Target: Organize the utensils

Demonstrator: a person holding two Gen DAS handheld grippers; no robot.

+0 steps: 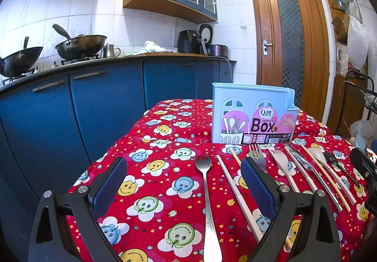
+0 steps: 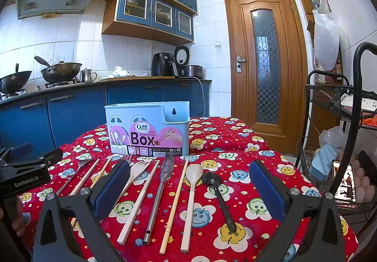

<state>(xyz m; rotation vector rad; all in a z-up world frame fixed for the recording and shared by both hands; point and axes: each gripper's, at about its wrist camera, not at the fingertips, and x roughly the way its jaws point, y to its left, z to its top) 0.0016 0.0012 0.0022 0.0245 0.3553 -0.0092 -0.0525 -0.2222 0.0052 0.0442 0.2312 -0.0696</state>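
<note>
A light blue chopsticks box [image 1: 252, 113] stands upright on the red smiley tablecloth; it also shows in the right wrist view [image 2: 147, 128]. Several utensils lie in a row in front of it. My left gripper [image 1: 183, 182] is open and empty above a steel fork [image 1: 208, 205] and a beige chopstick [image 1: 238, 193]. My right gripper [image 2: 188, 182] is open and empty above a beige fork [image 2: 133, 191], a steel knife [image 2: 160, 191], a wooden chopstick [image 2: 175, 203], a beige spoon [image 2: 192, 191] and a black spoon [image 2: 218, 193].
The table [image 1: 165, 120] ends at a drop on its left, facing blue kitchen cabinets [image 1: 94, 101]. A black wire rack [image 2: 341, 144] stands at the table's right. A wooden door [image 2: 266, 64] is behind. The left gripper's body [image 2: 26, 167] shows at the left of the right wrist view.
</note>
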